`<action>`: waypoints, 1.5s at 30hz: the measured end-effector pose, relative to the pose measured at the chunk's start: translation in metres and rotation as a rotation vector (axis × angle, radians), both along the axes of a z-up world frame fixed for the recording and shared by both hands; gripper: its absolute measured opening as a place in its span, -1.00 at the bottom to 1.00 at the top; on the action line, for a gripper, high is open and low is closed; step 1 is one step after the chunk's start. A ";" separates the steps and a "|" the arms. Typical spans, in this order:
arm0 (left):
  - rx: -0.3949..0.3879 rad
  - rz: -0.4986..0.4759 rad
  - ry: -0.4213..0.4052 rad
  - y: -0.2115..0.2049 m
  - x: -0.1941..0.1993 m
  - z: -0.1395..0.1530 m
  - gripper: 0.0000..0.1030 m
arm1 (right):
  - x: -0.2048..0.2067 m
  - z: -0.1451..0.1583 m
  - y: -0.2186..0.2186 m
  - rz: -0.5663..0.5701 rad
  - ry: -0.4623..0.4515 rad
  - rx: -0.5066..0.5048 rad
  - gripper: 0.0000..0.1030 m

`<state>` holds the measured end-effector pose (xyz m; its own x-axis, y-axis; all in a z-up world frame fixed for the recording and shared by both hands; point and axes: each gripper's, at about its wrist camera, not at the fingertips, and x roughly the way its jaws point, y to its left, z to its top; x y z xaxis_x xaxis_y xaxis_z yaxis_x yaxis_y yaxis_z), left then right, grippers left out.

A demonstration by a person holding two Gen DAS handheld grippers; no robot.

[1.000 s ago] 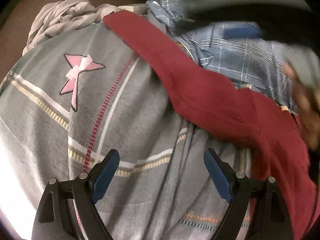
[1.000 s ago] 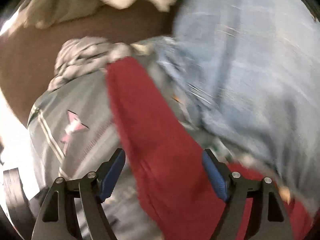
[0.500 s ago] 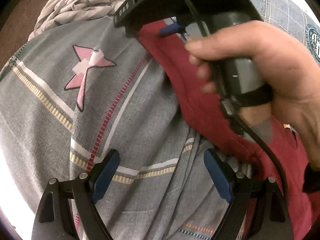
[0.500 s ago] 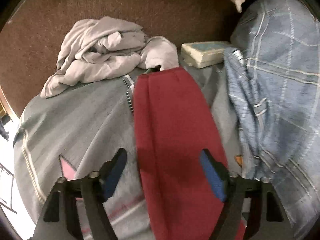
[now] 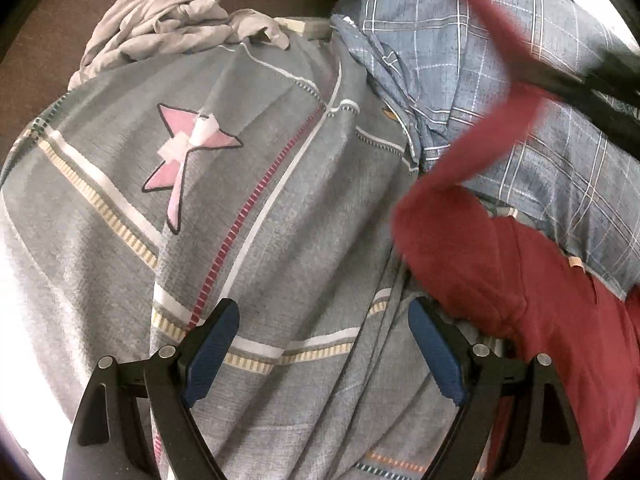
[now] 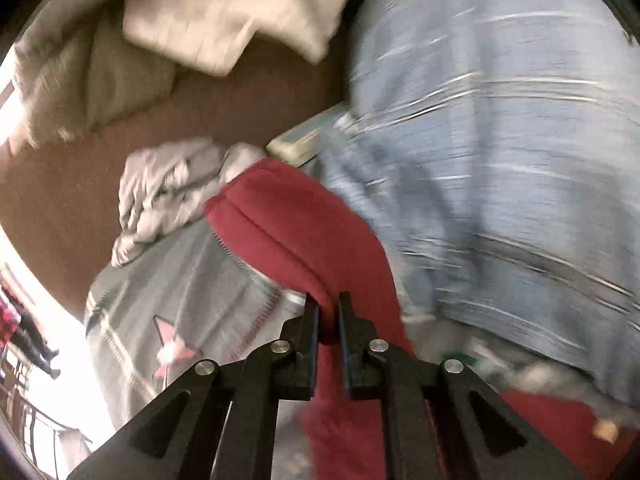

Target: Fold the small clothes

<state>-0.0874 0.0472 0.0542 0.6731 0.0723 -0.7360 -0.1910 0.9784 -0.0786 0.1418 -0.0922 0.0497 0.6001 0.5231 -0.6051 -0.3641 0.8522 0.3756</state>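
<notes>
The right gripper (image 6: pixel 329 316) has its jaws pinched narrow on a fold of the red garment (image 6: pixel 304 224), and in the right wrist view the cloth arcs away from the jaws toward 11 o'clock, thick and rounded like fleece or heavy knit. The left gripper (image 5: pixel 324 344) hangs with jaws wide, nothing between them, over the grey patterned sheet (image 5: pixel 280 208) with its pink star (image 5: pixel 188 152).

In the left wrist view the red garment lies at 3 to 5 o'clock, one strip of it lifted and blurred toward 1 o'clock. It looks soft and limp with some weight to it: not slippery, nothing to break, but it will sag and bunch from a single pinch. A seam or hem edge looks the better place to grip, and a second hold from the left, on the bulk near its right finger, would likely keep the fold square.

For room: the sheet between 9 and 12 o'clock is the flattest open stretch. A crumpled pale grey garment (image 5: pixel 160 28) sits at 11 o'clock at the sheet's far edge, with brown surface (image 5: pixel 60 40) beyond. A blue checked cloth (image 5: pixel 500 80) crowds 1 to 3 o'clock, partly under the red cloth; dragging could snag it. A small boxy item (image 6: pixel 304 136) near it is too blurred to name.
</notes>
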 end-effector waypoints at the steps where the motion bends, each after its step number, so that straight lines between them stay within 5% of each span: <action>1: -0.003 -0.002 -0.004 0.000 -0.001 0.001 0.68 | -0.009 0.004 -0.021 -0.029 0.001 0.018 -0.85; 7: 0.044 -0.032 -0.028 -0.018 -0.007 0.006 0.68 | -0.086 -0.016 -0.156 -0.315 0.081 0.065 -0.85; 14: 0.064 -0.112 -0.045 -0.044 -0.012 0.006 0.68 | -0.145 -0.103 -0.244 -0.545 0.314 0.040 -0.79; 16: 0.065 -0.155 -0.037 -0.053 -0.012 0.007 0.67 | -0.153 -0.112 -0.248 -0.575 0.367 0.077 -0.61; 20: 0.037 -0.222 -0.059 -0.065 -0.009 0.031 0.69 | -0.180 -0.106 -0.264 -0.622 0.329 0.137 0.12; 24: 0.029 -0.269 -0.081 -0.086 0.005 0.044 0.69 | -0.181 -0.093 -0.283 -0.681 0.294 0.106 0.14; 28: 0.088 -0.318 -0.039 -0.110 0.029 0.026 0.69 | -0.155 -0.109 -0.294 -0.717 0.343 0.041 0.09; 29: 0.085 -0.325 -0.012 -0.112 0.035 0.017 0.69 | -0.149 -0.114 -0.294 -0.714 0.348 0.024 -0.16; 30: 0.084 -0.328 0.014 -0.113 0.041 0.008 0.69 | -0.146 -0.117 -0.296 -0.714 0.349 -0.004 -0.70; 31: 0.088 -0.328 0.038 -0.114 0.046 -0.001 0.69 | -0.144 -0.116 -0.295 -0.716 0.340 -0.039 -0.84; 34: 0.104 -0.337 0.100 -0.119 0.060 -0.020 0.70 | -0.149 -0.107 -0.293 -0.713 0.282 -0.090 -0.85; 38: 0.076 -0.321 0.114 -0.119 0.069 -0.025 0.71 | -0.149 -0.122 -0.299 -0.744 0.317 -0.109 -0.85; 42: 0.041 -0.342 0.115 -0.105 0.057 -0.014 0.70 | -0.165 -0.104 -0.302 -0.770 0.356 -0.020 -0.43; 45: -0.039 -0.364 0.135 -0.086 0.031 -0.003 0.70 | -0.193 -0.078 -0.276 -0.659 0.329 -0.004 -0.07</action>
<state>-0.0561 -0.0388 0.0509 0.5467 -0.1834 -0.8170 0.1567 0.9809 -0.1154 -0.0514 -0.3687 -0.0279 0.5765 0.1136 -0.8092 0.3551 0.8570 0.3733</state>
